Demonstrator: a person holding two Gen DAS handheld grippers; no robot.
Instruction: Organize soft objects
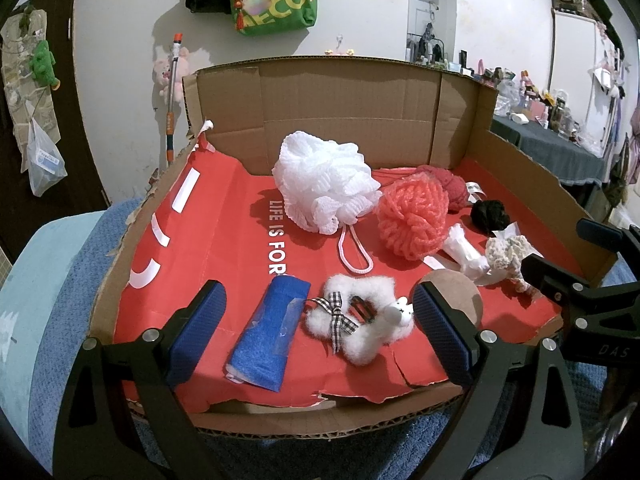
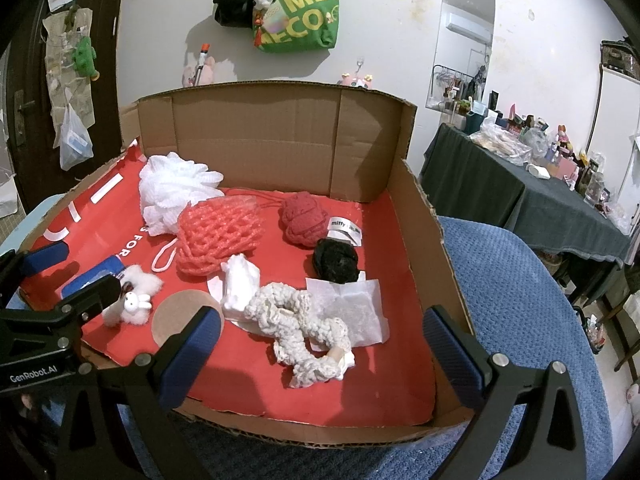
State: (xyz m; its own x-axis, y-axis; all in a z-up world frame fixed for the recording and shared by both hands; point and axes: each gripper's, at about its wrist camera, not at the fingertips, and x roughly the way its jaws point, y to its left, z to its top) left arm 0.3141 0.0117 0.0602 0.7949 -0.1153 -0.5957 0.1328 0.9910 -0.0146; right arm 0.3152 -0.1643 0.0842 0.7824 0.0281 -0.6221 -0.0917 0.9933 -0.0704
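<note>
Both grippers gape empty; fluffy white hair clip (image 1: 360,324) lies between left gripper's (image 1: 320,328) jaws, seemingly untouched.

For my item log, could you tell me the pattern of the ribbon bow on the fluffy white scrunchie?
Black-and-white gingham check bow; clearest in the left wrist view.

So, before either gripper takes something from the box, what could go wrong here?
The items lie crowded. The white pouf touches the coral pouf, and its pink loop trails loose, so lifting one may drag the other. The cream scrunchie lies partly on a thin white sheet; the right gripper could pinch both together. The fluffy ring has a ribbon that the left gripper's fingers might snag.
</note>
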